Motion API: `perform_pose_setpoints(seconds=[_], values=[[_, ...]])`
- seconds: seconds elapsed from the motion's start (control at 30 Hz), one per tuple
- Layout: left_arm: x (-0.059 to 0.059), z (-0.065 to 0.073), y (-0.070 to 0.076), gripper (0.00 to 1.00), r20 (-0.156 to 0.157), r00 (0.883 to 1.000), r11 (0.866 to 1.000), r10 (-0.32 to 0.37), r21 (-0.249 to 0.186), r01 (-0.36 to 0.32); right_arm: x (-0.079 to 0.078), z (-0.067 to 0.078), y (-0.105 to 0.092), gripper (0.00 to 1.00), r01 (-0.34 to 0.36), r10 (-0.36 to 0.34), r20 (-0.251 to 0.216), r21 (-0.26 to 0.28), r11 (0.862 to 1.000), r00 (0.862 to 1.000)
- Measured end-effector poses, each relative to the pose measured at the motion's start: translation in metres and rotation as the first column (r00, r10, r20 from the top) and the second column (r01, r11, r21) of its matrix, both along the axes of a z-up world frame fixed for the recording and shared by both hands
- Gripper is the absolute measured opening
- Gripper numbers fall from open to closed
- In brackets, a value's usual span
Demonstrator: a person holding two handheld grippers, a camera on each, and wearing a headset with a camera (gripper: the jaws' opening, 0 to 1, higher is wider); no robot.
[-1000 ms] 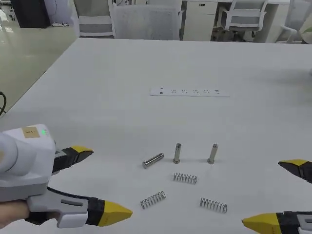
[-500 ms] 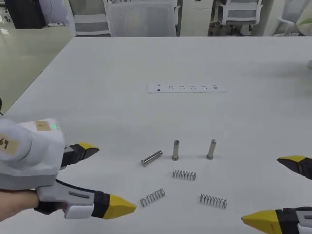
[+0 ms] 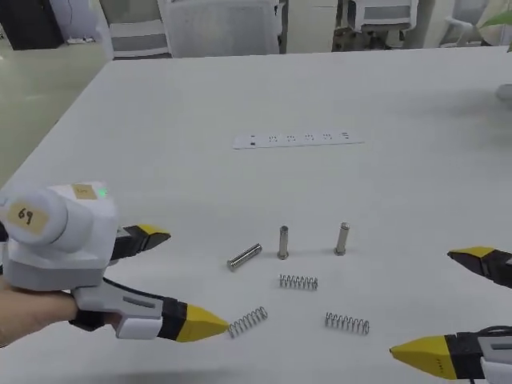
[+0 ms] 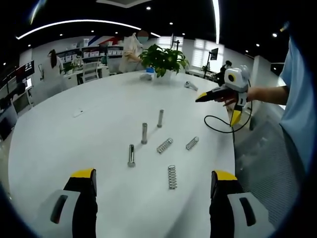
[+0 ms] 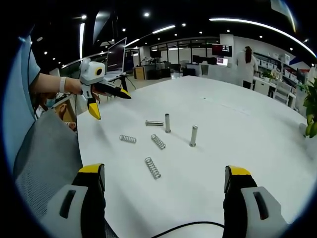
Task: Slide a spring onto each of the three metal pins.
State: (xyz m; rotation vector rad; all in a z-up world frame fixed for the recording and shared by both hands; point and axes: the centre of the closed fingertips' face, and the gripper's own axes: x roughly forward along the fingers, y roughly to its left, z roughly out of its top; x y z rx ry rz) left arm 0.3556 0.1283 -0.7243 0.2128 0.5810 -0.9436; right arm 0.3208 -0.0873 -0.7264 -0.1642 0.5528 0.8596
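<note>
The left gripper hovers over the white tabletop near the person's edge. Its yellow-tipped jaws are spread wide with nothing between them. The right gripper hangs along the same edge, well apart from the left one, with its jaws likewise spread and empty.

Between the two grippers the three springs all lie flat on the surface. The nearest spring sits just beside the tip of the left gripper's nearer jaw. The middle spring lies a little further from the edge, and the third spring lies toward the right gripper.

Beyond the springs, further from the person's edge, the three metal pins form a row. The lying pin rests on its side at the left end. The centre pin and the right pin stand upright. Each pin is bare and apart from every spring.

Toward the far edge a white power strip lies flat, and office chairs stand past that edge.
</note>
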Motion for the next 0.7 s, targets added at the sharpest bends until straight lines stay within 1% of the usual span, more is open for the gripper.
perform_pose_setpoints(seconds=[0.03,0.13,0.2,0.3,0.37,0.43,0.53,0.7], values=[[0.001,0.000,-0.001,0.93,-0.003,1.000,1.000,-0.002,0.002,0.002,0.000,0.000,0.000,0.99,0.001,-0.001,-0.001,0.001,1.000,1.000],[0.003,-0.001,-0.003,0.93,0.000,1.000,1.000,-0.014,0.010,0.014,0.000,0.000,0.001,0.99,0.001,-0.001,-0.001,0.004,1.000,1.000],[0.004,0.000,-0.005,0.92,0.002,1.000,1.000,-0.022,0.008,0.022,0.000,-0.001,0.001,0.99,0.002,-0.002,-0.001,0.005,1.000,1.000],[0.010,-0.002,-0.006,0.91,-0.004,1.000,1.000,-0.024,0.010,0.024,-0.001,-0.002,0.001,0.99,0.004,-0.004,-0.004,0.010,1.000,1.000],[0.013,-0.002,-0.007,0.90,0.002,1.000,0.999,-0.029,0.015,0.029,-0.001,-0.002,0.002,0.99,0.005,-0.005,-0.005,0.011,1.000,1.000],[0.015,-0.002,-0.009,0.89,0.000,1.000,0.999,-0.030,0.011,0.030,-0.001,-0.003,0.001,0.99,0.006,-0.006,-0.007,0.013,1.000,1.000],[0.019,-0.004,-0.011,0.88,0.000,0.999,0.999,-0.040,0.023,0.040,-0.001,-0.004,0.001,0.99,0.008,-0.008,-0.009,0.017,1.000,1.000],[0.024,-0.006,-0.014,0.87,-0.009,0.999,0.999,-0.038,0.033,0.038,-0.002,-0.006,0.000,0.99,0.013,-0.013,-0.015,0.019,1.000,1.000]])
